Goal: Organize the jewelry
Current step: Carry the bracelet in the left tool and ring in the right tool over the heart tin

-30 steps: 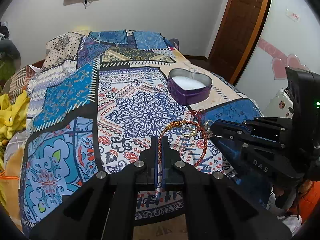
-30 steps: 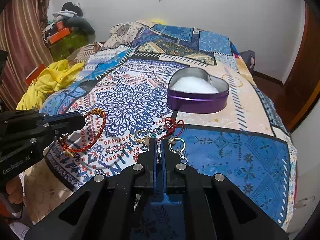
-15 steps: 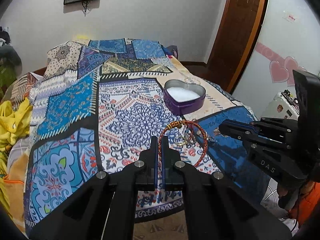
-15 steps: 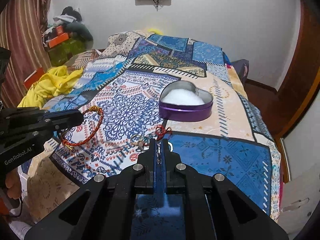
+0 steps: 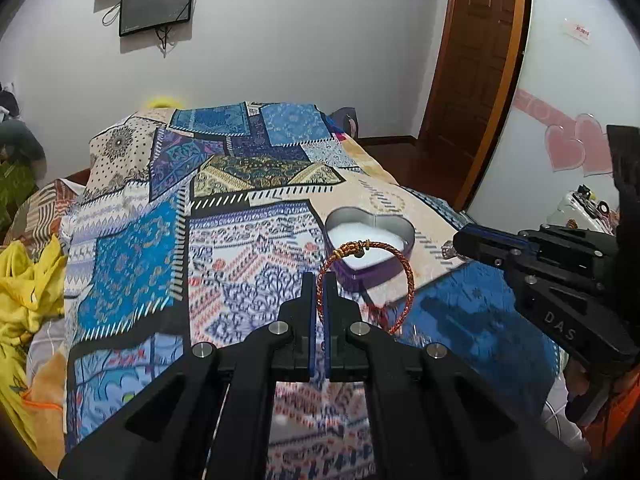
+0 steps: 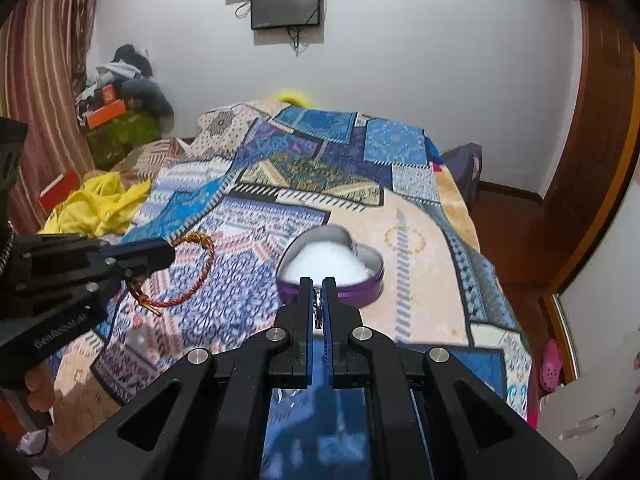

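My left gripper [image 5: 319, 280] is shut on a red and gold braided bracelet [image 5: 407, 276] and holds it in the air just short of the purple heart-shaped tin [image 5: 394, 270] with its white lining. The bracelet also shows in the right wrist view [image 6: 200, 276], hanging from the left gripper [image 6: 170, 250]. My right gripper [image 6: 318, 286] is shut on a small silver metal piece [image 6: 317, 312] pinched between its fingers, close in front of the tin [image 6: 360, 292]. The right gripper also shows in the left wrist view [image 5: 460, 242].
The tin sits on a bed with a blue patchwork cover [image 5: 224, 240]. Yellow cloth [image 6: 96, 208] lies at the bed's left side. A wooden door [image 5: 476, 80] stands at the right, and a screen [image 6: 286, 4] hangs on the far wall.
Both grippers have risen off the cover with their pieces and moved forward toward the tin. The loose red string and rings on the cover have dropped out of view.
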A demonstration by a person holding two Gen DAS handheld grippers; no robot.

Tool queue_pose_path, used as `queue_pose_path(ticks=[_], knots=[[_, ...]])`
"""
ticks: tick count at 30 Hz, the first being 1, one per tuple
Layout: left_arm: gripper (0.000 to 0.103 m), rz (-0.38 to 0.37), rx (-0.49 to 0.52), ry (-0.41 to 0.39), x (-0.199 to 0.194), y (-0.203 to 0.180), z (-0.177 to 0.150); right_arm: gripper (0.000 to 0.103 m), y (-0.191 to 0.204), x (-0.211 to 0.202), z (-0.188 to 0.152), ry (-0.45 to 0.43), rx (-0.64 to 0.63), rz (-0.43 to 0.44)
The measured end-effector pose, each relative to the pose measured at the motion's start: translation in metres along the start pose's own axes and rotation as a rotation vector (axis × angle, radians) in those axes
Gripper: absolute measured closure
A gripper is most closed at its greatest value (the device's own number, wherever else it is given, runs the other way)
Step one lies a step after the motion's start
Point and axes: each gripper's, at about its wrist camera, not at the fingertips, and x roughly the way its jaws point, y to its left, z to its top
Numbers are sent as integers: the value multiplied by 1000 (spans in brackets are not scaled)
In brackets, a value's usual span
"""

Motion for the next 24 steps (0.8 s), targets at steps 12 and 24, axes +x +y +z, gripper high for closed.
queue_pose_path(ticks=[12,24], knots=[[102,12,8,31,48,0,31,99,-20,26,15,-4,21,17],[102,36,97,122,109,-14,44,99,-41,61,18,90,48,88]])
